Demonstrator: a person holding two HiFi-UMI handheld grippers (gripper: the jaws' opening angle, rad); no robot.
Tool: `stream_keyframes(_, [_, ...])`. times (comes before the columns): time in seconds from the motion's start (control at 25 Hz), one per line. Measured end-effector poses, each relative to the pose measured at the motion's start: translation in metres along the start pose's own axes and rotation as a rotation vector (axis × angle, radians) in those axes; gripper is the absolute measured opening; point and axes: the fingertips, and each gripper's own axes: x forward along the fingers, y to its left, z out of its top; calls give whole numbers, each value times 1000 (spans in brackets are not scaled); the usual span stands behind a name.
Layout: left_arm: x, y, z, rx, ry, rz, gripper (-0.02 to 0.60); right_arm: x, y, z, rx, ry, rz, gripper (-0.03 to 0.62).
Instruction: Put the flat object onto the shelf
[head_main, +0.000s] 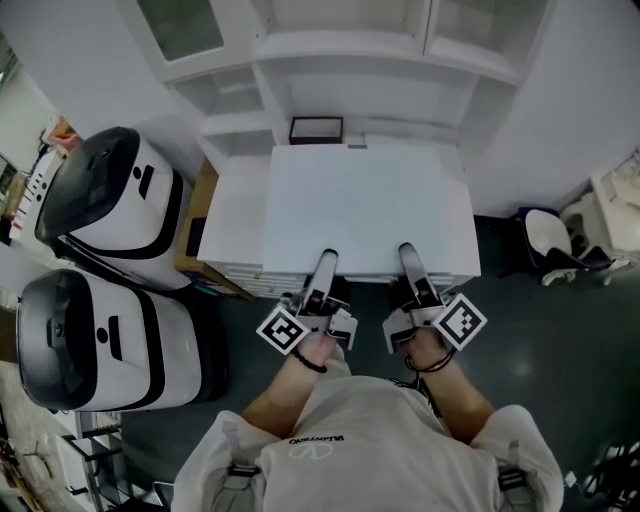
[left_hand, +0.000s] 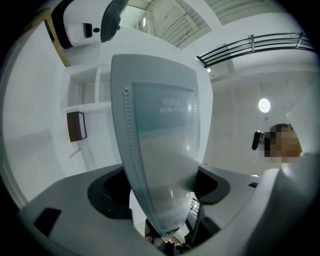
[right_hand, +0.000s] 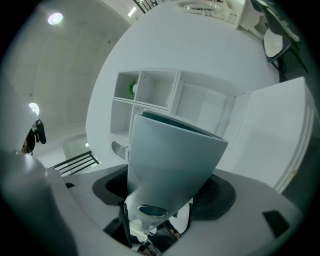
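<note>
A large flat white panel hangs level in front of me, its far edge toward the white shelf unit. My left gripper and right gripper both grip its near edge, side by side. In the left gripper view the flat panel rises from between the jaws, seen almost edge on. The right gripper view shows the same panel clamped between its jaws, with the shelf compartments behind it. Each gripper is shut on the panel.
A small dark-framed item stands on a lower shelf board. Two white-and-black machines fill the left side. A white stack and a cardboard box lie under the panel's left edge. A white chair is at the right.
</note>
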Motion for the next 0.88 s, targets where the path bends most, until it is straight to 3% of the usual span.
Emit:
stream_keyframes(0.6, [128,47,112,11,28,-25,345,168,7,29,4,-49,25,353])
stream_keyframes(0.88, [166,54,137,-3,62,-35,345,209,18,44,-27,-74,31,353])
